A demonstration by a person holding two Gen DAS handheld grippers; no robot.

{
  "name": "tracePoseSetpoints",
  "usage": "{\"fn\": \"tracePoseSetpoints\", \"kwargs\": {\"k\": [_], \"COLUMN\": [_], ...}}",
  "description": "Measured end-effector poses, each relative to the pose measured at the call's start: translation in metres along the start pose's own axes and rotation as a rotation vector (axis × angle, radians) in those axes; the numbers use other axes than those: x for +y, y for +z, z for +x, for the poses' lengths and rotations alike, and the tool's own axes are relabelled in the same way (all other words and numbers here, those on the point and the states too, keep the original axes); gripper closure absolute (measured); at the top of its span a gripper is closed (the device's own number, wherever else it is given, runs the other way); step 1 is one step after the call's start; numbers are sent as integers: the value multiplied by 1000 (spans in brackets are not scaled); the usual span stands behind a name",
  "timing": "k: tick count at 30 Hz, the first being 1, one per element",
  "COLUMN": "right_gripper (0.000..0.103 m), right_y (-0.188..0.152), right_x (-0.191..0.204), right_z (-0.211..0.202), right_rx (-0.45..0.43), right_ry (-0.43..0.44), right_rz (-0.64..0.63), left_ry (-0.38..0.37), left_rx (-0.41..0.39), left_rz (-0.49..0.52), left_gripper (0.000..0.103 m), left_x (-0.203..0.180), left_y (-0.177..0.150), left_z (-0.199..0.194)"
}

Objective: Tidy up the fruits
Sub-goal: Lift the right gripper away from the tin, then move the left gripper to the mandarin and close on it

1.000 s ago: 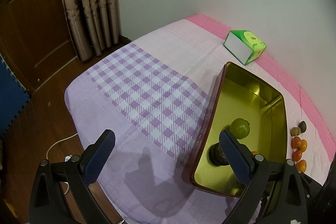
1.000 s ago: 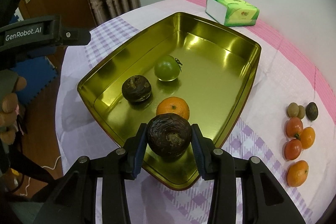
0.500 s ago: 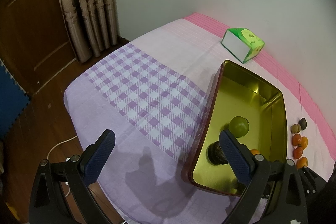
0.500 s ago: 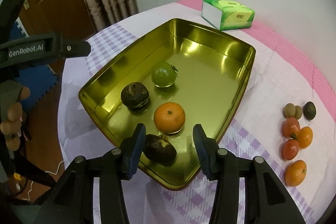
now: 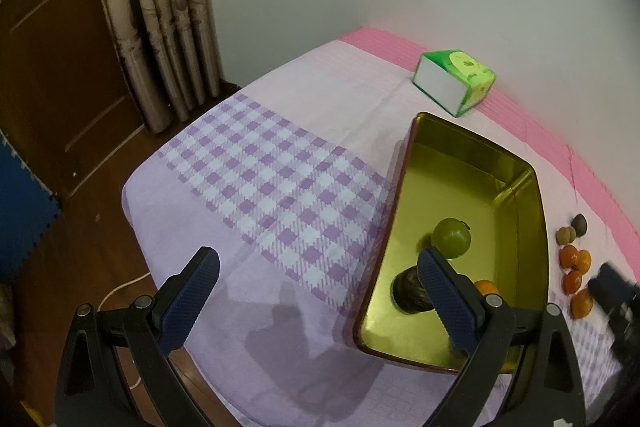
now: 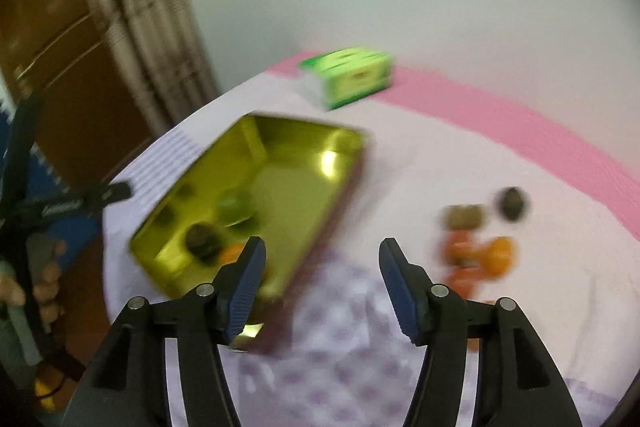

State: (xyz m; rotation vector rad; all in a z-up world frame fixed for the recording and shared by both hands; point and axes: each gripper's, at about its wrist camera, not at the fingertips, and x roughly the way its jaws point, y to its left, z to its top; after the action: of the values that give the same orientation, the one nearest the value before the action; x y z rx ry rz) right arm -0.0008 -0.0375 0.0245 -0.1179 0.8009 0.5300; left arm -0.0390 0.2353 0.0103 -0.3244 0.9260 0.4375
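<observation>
A gold tin tray [image 5: 520, 187] [image 6: 292, 187] sits on the checked tablecloth. It holds a green fruit [image 5: 452, 238], a dark wrinkled fruit [image 5: 408, 293] and an orange [image 5: 486, 286]; my finger hides part of them. Loose fruits [image 5: 576, 263] [image 6: 480, 247], orange, red, brown and dark, lie right of the tray. My left gripper [image 5: 316, 295] is open and empty above the cloth at the tray's near left corner. My right gripper [image 6: 322, 279] is open and empty, above the cloth between tray and loose fruits. The right wrist view is blurred.
A green tissue box [image 5: 456, 81] [image 6: 348, 77] stands at the back by the pink border [image 5: 540, 131] and the wall. Curtains [image 5: 160, 7] and a wooden door [image 5: 52, 67] are left of the table. The table's left edge drops to the floor [image 5: 80, 247].
My right gripper opened and dropped the dark fruit into the tray, then pulled back and swung right toward the loose fruits. My left gripper rose slightly and stayed open.
</observation>
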Motion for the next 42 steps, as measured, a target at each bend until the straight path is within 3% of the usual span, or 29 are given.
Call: {"fn": "tracePoseSetpoints", "kwargs": {"k": [9,15,18,24,30,32,35,37,42], "right_gripper": [39,39,39,29,12,0,0,0,0], "right_y": [-30,-65,-77,-82,-85,-84,-83,-84,-84], "right_x": [-140,-205,-223,-239,-246,-246,-245,-245,-244], "right_z": [-17,-8,-2,-2,0,3,5,5,5], "right_rx": [21,86,107,88,78,96,104,104,103], "right_ry": [-322,-423,-439,-434,-421,-410,-410,-411,-411], "right_rz": [191,270,294,298,283,280,275,275,275], "left_ry": [-52,-115,-177,-321,-412,-436,-440,-441,-448], "left_rx": [-36,-41,-41,6,46,60,92,132,185], "left_rz": [145,290,363,468,612,640,649,642,634], "left_gripper": [5,5,5,5,5,5,16,29,43], "left_x": [-32,-82,-120,-195,-261,-279,-294,-304,-316], "left_y": [-7,-14,-18,-35,-67,-75,-84,-87,-90], "left_z": [-8,-18,-25,-21,-12,-5,5,16,32]}}
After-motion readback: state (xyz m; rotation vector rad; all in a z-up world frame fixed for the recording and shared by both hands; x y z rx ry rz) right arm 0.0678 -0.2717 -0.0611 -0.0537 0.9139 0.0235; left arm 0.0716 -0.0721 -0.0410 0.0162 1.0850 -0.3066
